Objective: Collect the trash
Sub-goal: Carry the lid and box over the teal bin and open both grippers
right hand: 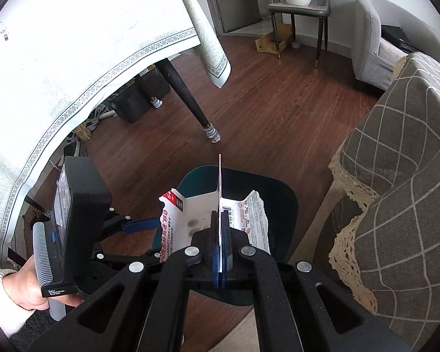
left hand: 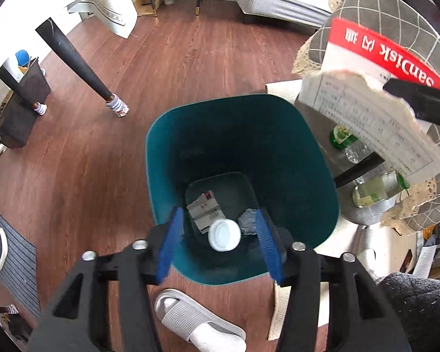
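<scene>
Right gripper (right hand: 221, 246) clamped tight on torn SanDisk card pkg (right hand: 190, 220), held above teal bin (left hand: 278, 152) rim. Left gripper (left hand: 220, 243) wide open, empty, over bin; white cap (left hand: 224, 234) + crumpled pkg (left hand: 204, 209) at bin bottom.

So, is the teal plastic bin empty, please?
No. The teal plastic bin holds a white-capped bottle and torn packaging.

Left claw (left hand: 220, 237) spread wide; right claw (right hand: 221, 228) clamped shut, gripping.
</scene>
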